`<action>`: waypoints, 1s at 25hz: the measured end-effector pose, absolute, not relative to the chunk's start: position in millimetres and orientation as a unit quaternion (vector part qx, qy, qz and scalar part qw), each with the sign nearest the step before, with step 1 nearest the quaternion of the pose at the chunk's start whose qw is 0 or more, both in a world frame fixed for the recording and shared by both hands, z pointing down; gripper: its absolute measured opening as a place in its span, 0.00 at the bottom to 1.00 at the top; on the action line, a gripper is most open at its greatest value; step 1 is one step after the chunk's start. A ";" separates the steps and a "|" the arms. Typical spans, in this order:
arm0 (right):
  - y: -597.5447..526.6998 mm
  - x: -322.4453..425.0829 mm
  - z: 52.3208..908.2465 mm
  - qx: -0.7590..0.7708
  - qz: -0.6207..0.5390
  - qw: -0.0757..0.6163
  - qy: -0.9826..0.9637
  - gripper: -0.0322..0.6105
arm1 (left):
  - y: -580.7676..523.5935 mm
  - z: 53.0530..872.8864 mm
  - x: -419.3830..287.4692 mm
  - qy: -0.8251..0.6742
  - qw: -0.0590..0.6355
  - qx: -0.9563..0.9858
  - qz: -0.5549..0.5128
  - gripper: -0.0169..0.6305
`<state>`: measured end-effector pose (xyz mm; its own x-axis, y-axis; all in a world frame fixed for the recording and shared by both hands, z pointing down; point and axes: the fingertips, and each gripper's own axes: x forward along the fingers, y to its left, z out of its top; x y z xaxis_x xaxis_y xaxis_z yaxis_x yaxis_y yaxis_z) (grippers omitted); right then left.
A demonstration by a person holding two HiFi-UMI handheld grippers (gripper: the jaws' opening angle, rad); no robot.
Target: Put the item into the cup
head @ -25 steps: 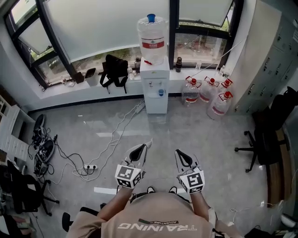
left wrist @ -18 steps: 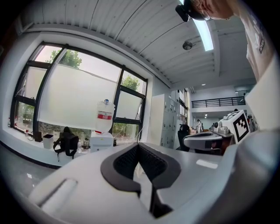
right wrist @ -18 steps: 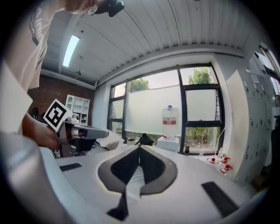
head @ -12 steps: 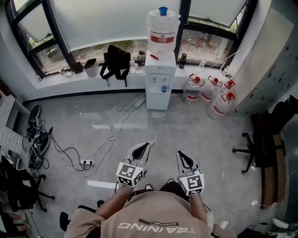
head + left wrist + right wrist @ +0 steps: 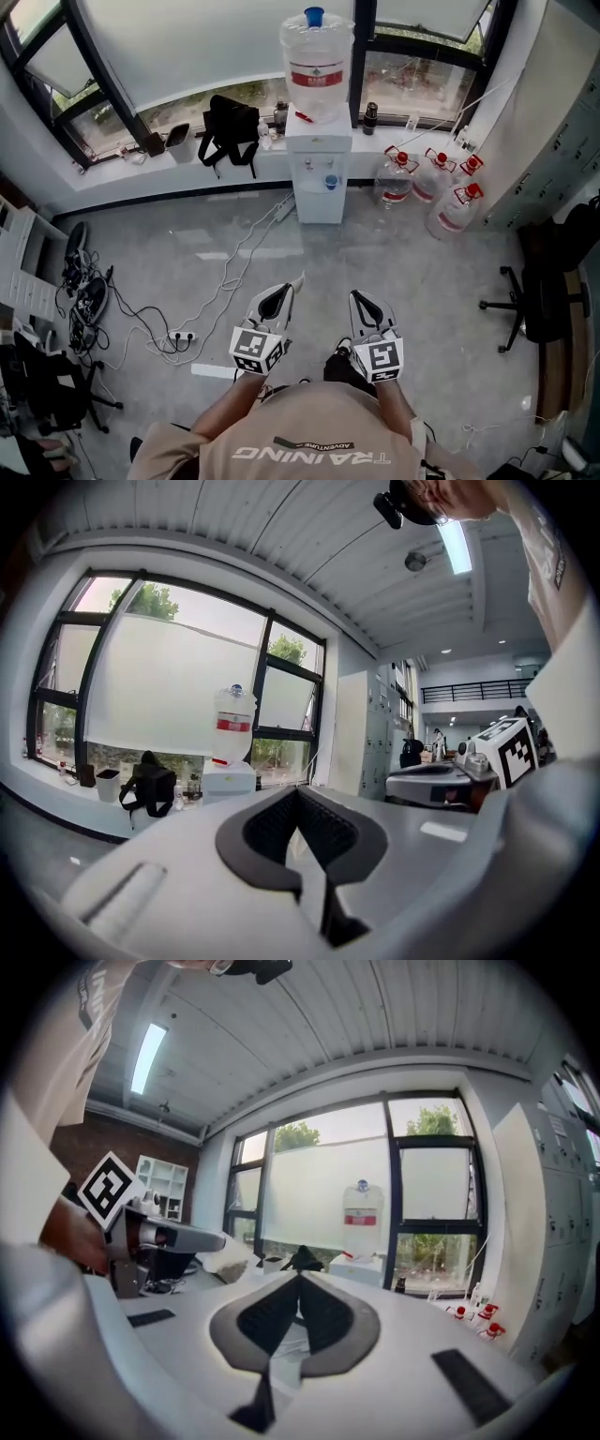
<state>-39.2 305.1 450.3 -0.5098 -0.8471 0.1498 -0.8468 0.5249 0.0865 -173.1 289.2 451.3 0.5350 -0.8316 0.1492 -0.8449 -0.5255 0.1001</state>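
No cup and no item to go in it shows in any view. In the head view my left gripper [image 5: 300,279] and right gripper [image 5: 355,296] are held side by side in front of the person's chest, above a grey floor. Both point toward a water dispenser [image 5: 317,178]. In the left gripper view the left gripper [image 5: 298,792] has its tips together with nothing between them. The right gripper [image 5: 300,1278] looks the same in its own view, shut and empty. Each gripper shows at the edge of the other's view, the right one [image 5: 448,781] and the left one [image 5: 161,1236].
Several spare water jugs [image 5: 428,190] stand right of the dispenser. A black bag [image 5: 230,139] sits on the window sill. Cables and a power strip [image 5: 178,337] lie on the floor at left. Office chairs stand at the right [image 5: 539,302] and lower left [image 5: 45,386].
The head view has shifted a little, and the dispenser and window sit differently in it. Both grippers keep the same shut pose in front of the person.
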 end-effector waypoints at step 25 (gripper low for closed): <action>118.6 33.6 475.9 0.456 0.037 0.098 -0.884 0.07 | 115.5 465.2 -93.3 -0.501 0.098 0.858 0.063 0.04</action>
